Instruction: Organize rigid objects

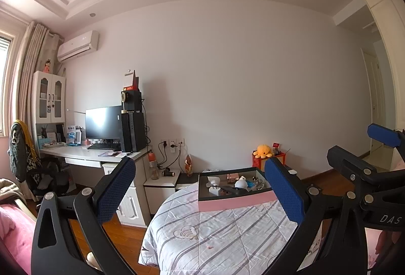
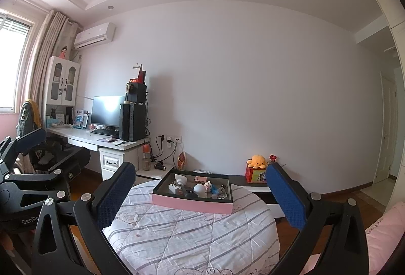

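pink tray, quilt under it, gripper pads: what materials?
Pink tray: likely rigid card or board, matte pink wall, dark lining; crisp straight edges. Quilt: stitched fabric, matte, creased, striped. Gripper pads: blue, dimpled grid texture, probably rubber or foam.

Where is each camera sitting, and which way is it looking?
Left wrist view: it rides on the left claw, looking forward between its open blue fingers over the quilt to the pink tray; the right claw pokes in at the right edge.
Right wrist view: it rides on the right claw, open too, facing the same tray from further right; the left claw shows at the left edge.
Both share the tray, the desk, the orange plush toy and the white wall.
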